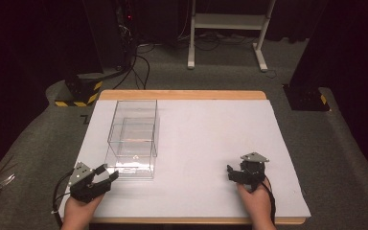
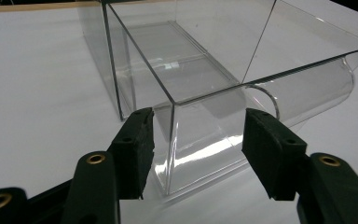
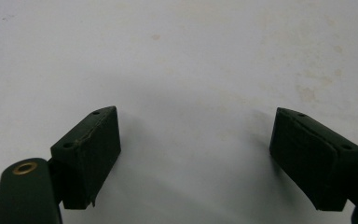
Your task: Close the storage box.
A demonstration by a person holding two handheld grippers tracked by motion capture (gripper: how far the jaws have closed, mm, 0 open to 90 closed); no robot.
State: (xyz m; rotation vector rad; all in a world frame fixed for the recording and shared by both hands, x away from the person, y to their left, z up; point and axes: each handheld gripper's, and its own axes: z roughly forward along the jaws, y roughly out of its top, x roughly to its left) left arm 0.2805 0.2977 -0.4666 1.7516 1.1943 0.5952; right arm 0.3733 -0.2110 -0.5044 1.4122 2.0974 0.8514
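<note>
A clear plastic box (image 1: 133, 136) stands on the white table cover (image 1: 206, 139), left of the middle, its open top up. My left gripper (image 1: 106, 173) sits at the near left, just short of the box's near corner (image 2: 172, 140), open, with that corner lined up between its fingers (image 2: 135, 144) but not touched. At the near right my right gripper (image 1: 235, 173) rests low over the bare cover, open, with nothing between its pads (image 3: 93, 144).
The table's wooden edge (image 1: 182, 94) runs along the far side. Beyond it stand a white frame leg (image 1: 191, 38), dark equipment with cables (image 1: 124, 33) and a black-and-yellow base (image 1: 79, 91). Wide bare cover lies between the box and my right gripper.
</note>
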